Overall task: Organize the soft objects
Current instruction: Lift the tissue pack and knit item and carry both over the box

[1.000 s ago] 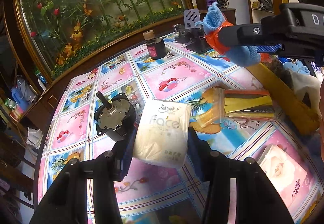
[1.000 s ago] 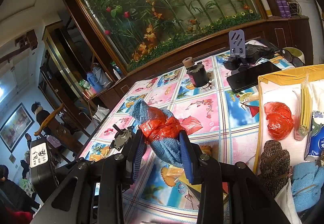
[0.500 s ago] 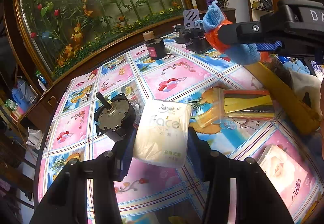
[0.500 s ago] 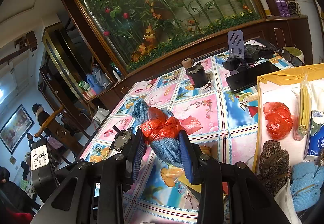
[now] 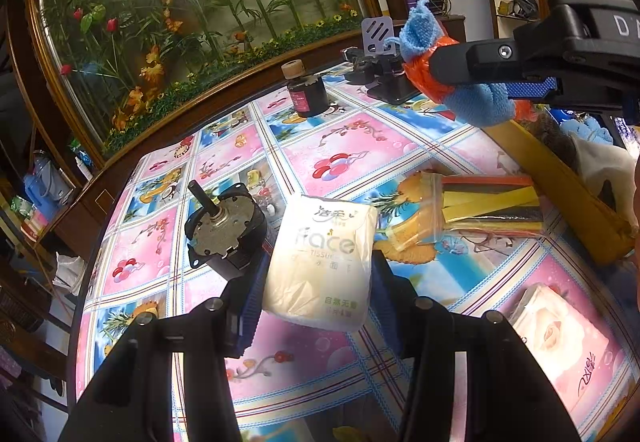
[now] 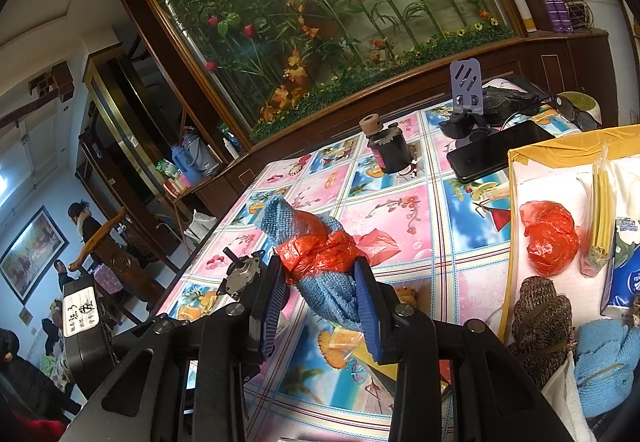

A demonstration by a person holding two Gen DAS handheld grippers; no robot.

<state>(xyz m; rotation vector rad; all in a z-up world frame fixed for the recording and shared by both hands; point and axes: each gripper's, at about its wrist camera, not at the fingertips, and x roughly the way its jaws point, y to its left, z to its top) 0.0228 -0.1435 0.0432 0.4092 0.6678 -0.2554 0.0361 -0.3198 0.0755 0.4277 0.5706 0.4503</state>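
My left gripper (image 5: 318,282) is shut on a white pack of face tissues (image 5: 324,262) that rests on the patterned tablecloth (image 5: 340,158). My right gripper (image 6: 318,290) is shut on a blue knitted cloth wrapped in an orange-red plastic bag (image 6: 316,254) and holds it above the table; the bundle also shows in the left wrist view (image 5: 444,74). A yellow-rimmed box (image 6: 560,150) at the right holds a red bag (image 6: 550,238), a brown knitted piece (image 6: 540,318), a blue knitted piece (image 6: 604,366) and tissue packs.
A grey motor with a shaft (image 5: 224,230) lies left of the tissue pack. A clear bag of coloured strips (image 5: 472,206) and a pink tissue pack (image 5: 568,346) lie to the right. A dark jar (image 5: 306,92), a phone stand (image 6: 466,94) and a phone (image 6: 496,154) stand at the far side.
The right gripper with the blue and orange bundle has drifted slightly. The left gripper keeps its hold on the tissue pack.
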